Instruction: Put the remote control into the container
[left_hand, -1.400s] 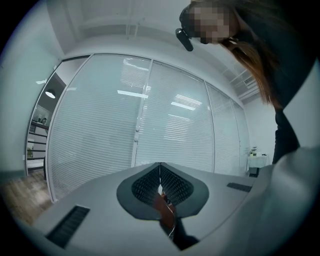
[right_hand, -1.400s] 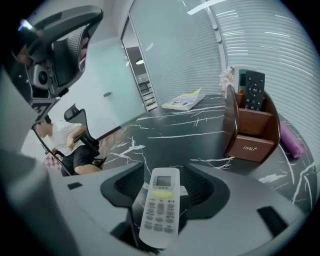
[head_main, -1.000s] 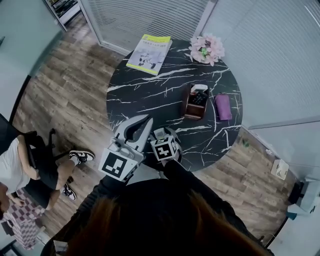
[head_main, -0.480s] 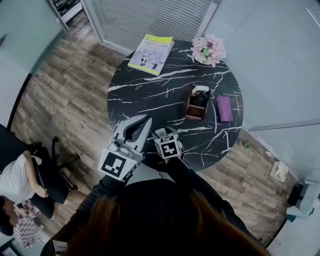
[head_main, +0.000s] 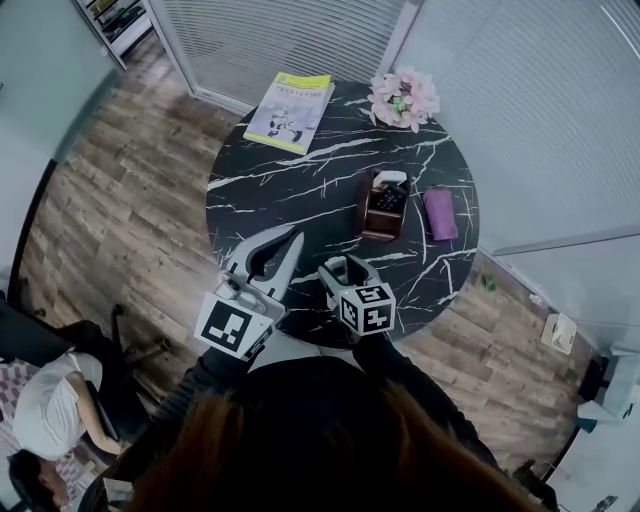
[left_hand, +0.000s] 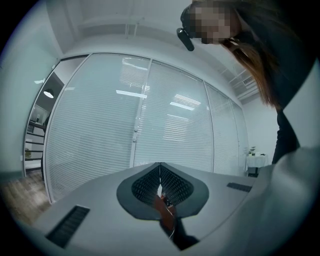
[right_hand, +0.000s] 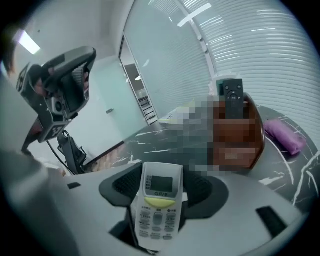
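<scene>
One white remote control (right_hand: 159, 202) sits clamped between the right gripper (right_hand: 160, 186) jaws, so it's mid-carry I'd say. Left gripper (left_hand: 160, 182) jaws are pressed together, empty. Brown container (right_hand: 240, 137) stands well ahead of the right jaws, so next comes a forward reach, then lowering it in.

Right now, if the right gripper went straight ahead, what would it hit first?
Likely the black table top just left of the brown container, which sits right of the right gripper's line; its held white remote leads. Depth is unclear.
</scene>
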